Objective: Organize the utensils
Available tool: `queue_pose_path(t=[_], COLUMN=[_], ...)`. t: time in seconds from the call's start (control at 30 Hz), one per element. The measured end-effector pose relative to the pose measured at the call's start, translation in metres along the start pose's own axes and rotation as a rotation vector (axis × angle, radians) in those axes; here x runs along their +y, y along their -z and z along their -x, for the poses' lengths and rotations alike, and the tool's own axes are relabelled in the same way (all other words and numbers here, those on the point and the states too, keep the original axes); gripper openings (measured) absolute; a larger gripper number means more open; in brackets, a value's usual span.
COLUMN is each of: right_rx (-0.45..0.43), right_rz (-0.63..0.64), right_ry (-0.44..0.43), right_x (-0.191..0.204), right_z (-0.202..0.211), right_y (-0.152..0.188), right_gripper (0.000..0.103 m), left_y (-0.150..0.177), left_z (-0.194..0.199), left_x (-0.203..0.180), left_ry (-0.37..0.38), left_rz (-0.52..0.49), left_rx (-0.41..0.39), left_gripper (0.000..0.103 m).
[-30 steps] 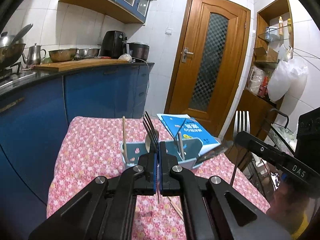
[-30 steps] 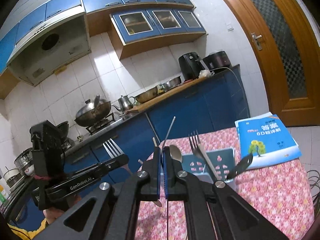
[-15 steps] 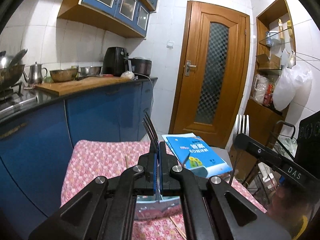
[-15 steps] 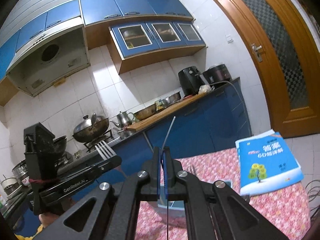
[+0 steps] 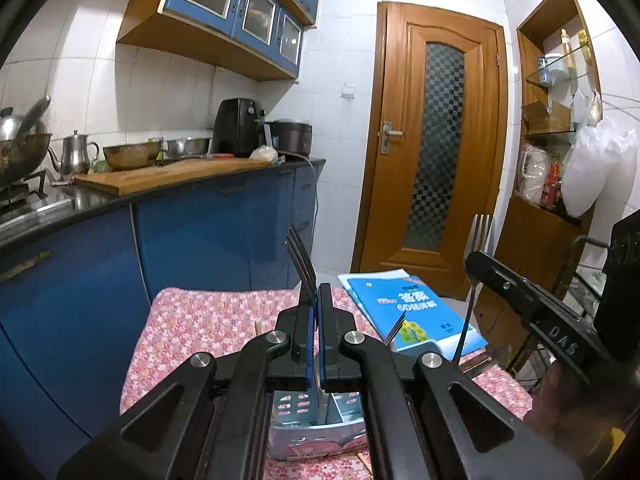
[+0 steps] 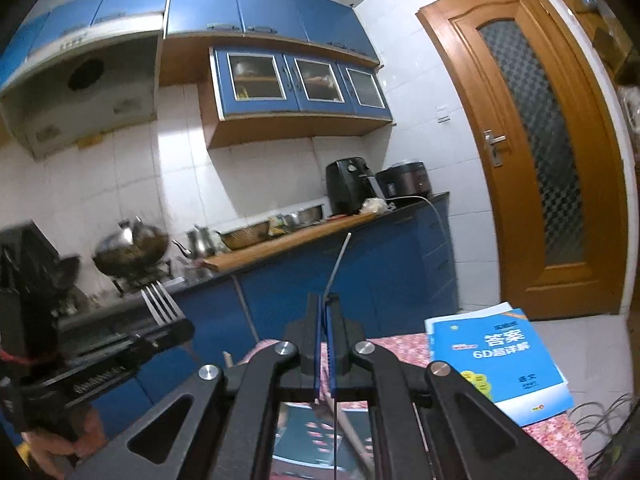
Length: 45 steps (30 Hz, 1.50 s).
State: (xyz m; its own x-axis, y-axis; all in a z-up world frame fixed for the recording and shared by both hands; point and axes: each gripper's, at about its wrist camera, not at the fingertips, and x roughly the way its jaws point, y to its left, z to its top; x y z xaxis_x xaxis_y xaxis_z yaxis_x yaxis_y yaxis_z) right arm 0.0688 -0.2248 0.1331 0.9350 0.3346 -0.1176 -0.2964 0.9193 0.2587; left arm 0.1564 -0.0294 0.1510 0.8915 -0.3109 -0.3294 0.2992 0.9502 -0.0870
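Observation:
My left gripper (image 5: 315,292) is shut on a metal fork (image 5: 301,259) whose tines point up above the fingers. Below it stands a light blue utensil holder (image 5: 308,432) on the floral tablecloth, with a wooden chopstick (image 5: 257,327) poking up. My right gripper (image 6: 325,310) is shut on another fork, seen edge-on as a thin metal strip (image 6: 338,264). That fork's tines (image 5: 480,230) show in the left wrist view, above the right gripper's body (image 5: 528,304). The left gripper and its fork (image 6: 160,304) show at the left in the right wrist view.
A blue workbook (image 5: 408,312) lies at the table's far right, also in the right wrist view (image 6: 496,356). Blue kitchen cabinets (image 5: 200,240) with a cutting board, kettle and wok run along the left. A wooden door (image 5: 432,140) is behind.
Both grippers have risen and tilted up with their forks. The utensil holder has dropped low in both views, mostly behind the fingers.

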Motion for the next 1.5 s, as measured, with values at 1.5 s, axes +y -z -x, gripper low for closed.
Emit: queue_pose_path(t=[1.5], right_rx=[0.102], right_rz=[0.045], right_ry=[0.062], right_x=[-0.009], right_z=[-0.032], right_y=[0.046], right_gripper=[0.028], left_y=[0.044], left_z=[-0.041], left_x=[0.006], left_ry=[0.046], left_rz=[0.050], left_rx=[0.141], left_gripper=[0.028])
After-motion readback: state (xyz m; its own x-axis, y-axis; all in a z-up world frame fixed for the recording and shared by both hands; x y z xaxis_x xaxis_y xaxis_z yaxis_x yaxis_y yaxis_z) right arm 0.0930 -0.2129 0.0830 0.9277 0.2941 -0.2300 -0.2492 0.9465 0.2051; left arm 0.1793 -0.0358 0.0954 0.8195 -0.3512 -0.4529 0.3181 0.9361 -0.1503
